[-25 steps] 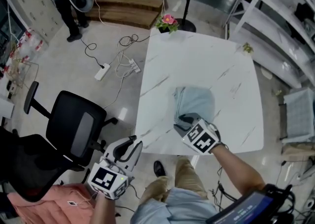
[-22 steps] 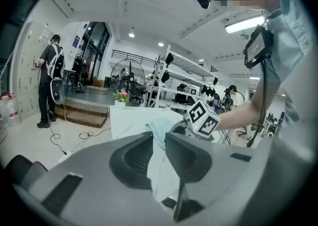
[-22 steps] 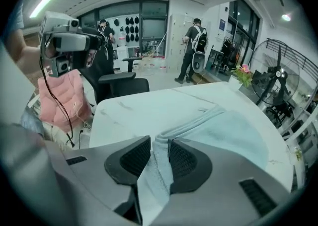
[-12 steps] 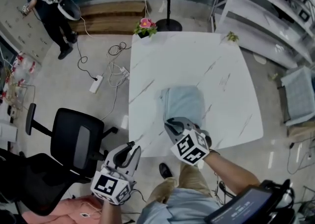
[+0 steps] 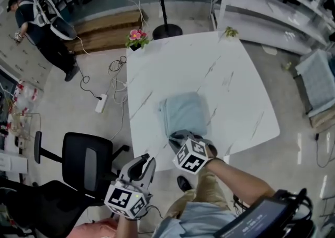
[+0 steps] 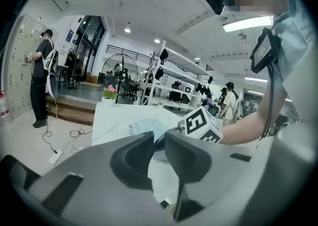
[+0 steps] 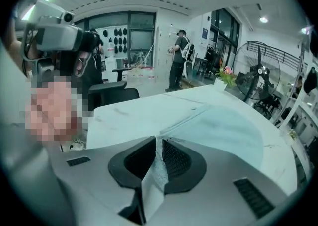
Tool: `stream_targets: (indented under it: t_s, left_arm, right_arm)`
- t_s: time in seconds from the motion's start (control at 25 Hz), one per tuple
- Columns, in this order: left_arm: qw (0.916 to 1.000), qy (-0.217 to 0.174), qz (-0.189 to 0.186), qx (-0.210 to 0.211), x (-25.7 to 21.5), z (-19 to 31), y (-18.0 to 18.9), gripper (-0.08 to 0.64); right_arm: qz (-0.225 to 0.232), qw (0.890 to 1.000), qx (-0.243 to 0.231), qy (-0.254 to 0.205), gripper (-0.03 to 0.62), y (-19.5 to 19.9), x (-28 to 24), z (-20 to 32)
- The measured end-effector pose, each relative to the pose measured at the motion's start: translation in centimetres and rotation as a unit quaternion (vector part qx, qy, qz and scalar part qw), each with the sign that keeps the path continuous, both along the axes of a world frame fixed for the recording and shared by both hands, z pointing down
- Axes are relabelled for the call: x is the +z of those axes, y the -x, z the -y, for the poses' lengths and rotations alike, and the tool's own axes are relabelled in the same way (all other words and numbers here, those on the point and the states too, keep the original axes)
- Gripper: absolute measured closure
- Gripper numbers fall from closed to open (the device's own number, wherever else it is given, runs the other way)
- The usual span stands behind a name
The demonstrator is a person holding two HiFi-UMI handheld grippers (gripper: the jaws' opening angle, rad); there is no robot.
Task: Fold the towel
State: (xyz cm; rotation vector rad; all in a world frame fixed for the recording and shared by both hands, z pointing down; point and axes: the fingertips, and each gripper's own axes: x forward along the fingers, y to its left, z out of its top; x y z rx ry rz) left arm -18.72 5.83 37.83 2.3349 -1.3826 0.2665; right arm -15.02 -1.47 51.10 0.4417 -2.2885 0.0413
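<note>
A light blue towel [image 5: 182, 115] lies folded on the white marble table [image 5: 172, 69], near its front edge. My right gripper [image 5: 179, 138] sits at the towel's near edge. Its jaws have just been closing, and in the right gripper view [image 7: 159, 140] they are shut on a thin fold of the towel [image 7: 223, 125]. My left gripper [image 5: 142, 165] hangs off the table's near left corner, over the floor. Its jaws [image 6: 159, 138] stand a narrow gap apart with nothing between them. Through that gap the towel [image 6: 146, 125] shows far off.
A black office chair [image 5: 86, 163] stands left of my left gripper. A flower pot [image 5: 137, 37] and a green sprig [image 5: 229, 32] sit on the table's far corners. Cables and a power strip [image 5: 102, 103] lie on the floor; a fan stand [image 5: 159, 22], shelves [image 5: 272, 7] and a person [image 5: 42, 27] are beyond.
The right gripper's jaws have closed on the towel's near edge. The left gripper has drifted a little toward the table's corner. The head view has shifted.
</note>
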Motion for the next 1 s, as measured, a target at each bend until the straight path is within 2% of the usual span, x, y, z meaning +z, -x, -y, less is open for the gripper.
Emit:
stream_targets:
  t_s: [0.2,0.32,0.44,0.6,0.72,0.88,0.92,1.0]
  left_arm:
    - [0.9997,0.003,-0.02,0.013,0.2,2.3,-2.5,0.488]
    - [0.9995,0.009,-0.03,0.009,0.8,4.5,-3.7,0.478]
    - [0.9991,0.033,-0.026,-0.006,3.0,6.5,-4.7,0.4]
    - [0.9963,0.074,-0.029,-0.033,5.9,8.7,-5.3,0.357]
    - [0.9928,0.105,-0.022,-0.053,8.0,9.9,-5.0,0.357]
    - [0.9867,0.146,-0.02,-0.069,10.5,10.7,-4.4,0.365]
    - [0.9851,0.157,-0.017,-0.069,11.1,10.8,-4.3,0.385]
    - [0.9823,0.174,-0.014,-0.067,11.9,10.7,-4.3,0.467]
  right_arm:
    - [0.067,0.997,-0.021,0.011,0.531,-1.4,-3.3,-1.7]
    - [0.08,0.996,-0.022,0.013,0.532,-3.8,-4.5,-1.5]
    - [0.089,0.996,0.001,0.013,0.537,-6.4,-5.3,-0.5]
    - [0.104,0.993,0.046,0.02,0.54,-9.0,-5.6,1.1]
    - [0.095,0.994,0.053,0.017,0.537,-9.8,-5.0,2.4]
    - [0.08,0.995,0.049,0.037,0.531,-10.3,-3.3,3.0]
    - [0.077,0.995,0.046,0.041,0.531,-10.3,-2.9,3.0]
    - [0.073,0.995,0.042,0.044,0.531,-10.3,-2.5,3.1]
